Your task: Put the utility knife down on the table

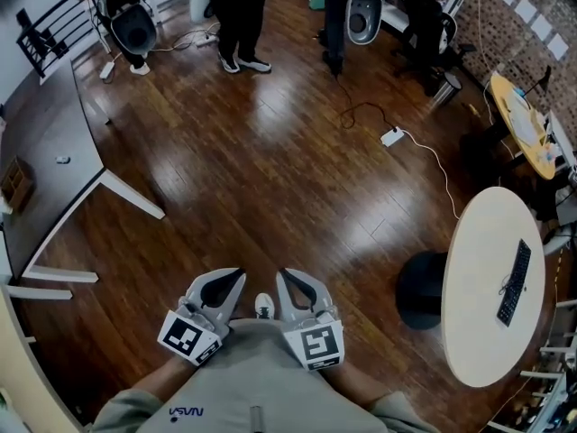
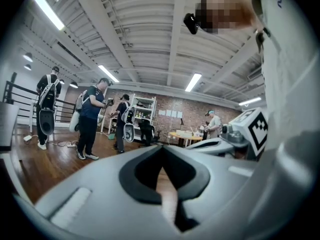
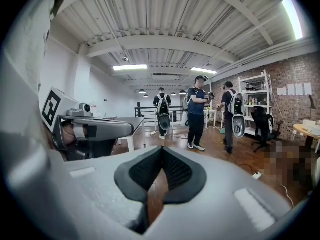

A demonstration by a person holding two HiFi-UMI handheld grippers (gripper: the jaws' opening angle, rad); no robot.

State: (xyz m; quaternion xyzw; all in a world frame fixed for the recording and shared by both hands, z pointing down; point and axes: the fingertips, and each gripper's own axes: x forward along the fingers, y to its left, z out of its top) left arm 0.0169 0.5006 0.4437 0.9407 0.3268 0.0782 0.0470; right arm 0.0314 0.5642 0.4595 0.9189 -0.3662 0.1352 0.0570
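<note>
Left gripper: jaws together, empty | right gripper: likewise | both tucked near shirt above floor – likely idle, nothing to set down | utility knife: in no view | round table well apart, right.

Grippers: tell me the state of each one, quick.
Left gripper: closed, nothing between its jaws.
Right gripper: closed, nothing between its jaws.

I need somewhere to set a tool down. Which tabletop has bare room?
The white oval table is bare left of the keyboard. The grey table is mostly bare, apart from a small object and a brown box. The far floor is crowded with people and cables.
</note>
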